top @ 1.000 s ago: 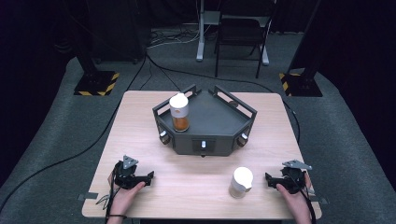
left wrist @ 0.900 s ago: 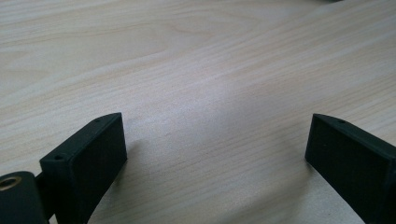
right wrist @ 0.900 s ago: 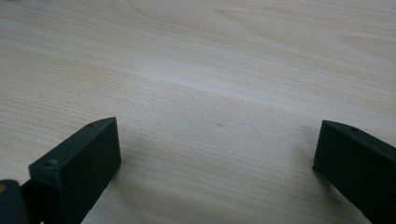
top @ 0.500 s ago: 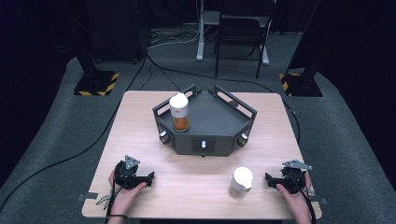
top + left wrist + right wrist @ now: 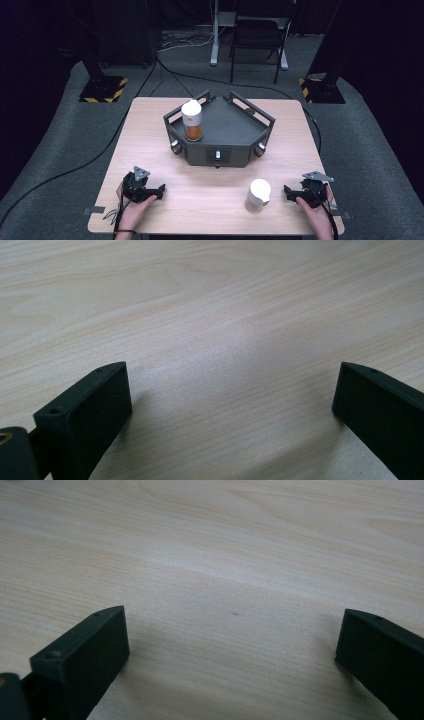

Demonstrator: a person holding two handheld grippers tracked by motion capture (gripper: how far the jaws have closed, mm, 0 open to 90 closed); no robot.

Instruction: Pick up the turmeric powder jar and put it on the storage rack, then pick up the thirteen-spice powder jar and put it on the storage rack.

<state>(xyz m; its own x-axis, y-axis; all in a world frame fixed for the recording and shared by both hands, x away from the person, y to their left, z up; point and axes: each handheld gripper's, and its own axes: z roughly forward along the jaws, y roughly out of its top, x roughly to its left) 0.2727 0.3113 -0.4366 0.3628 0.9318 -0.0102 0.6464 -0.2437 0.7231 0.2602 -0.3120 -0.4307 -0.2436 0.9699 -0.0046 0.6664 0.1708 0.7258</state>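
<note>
L tool (image 5: pixel 161 189) rests on tabletop (image 5: pixel 150 135) near front-left edge, jaws just opening, now wide, nothing btwn. R tool (image 5: pixel 287 190) wide, empty, just beside white bottle (image 5: pixel 258 194) standing upright. Orange-filled bottle (image 5: pixel 192 120) upright in grey tray (image 5: pixel 235 131).

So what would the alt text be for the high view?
A person's hands rest two open tongs, left and right, on a wooden table. A white jar stands near the right; an orange-filled jar stands in a dark tray.

Grey tray (image 5: pixel 235 131) — orange-filled jar (image 5: pixel 192 120) inside; chair (image 5: pixel 258 35) behind.
</note>
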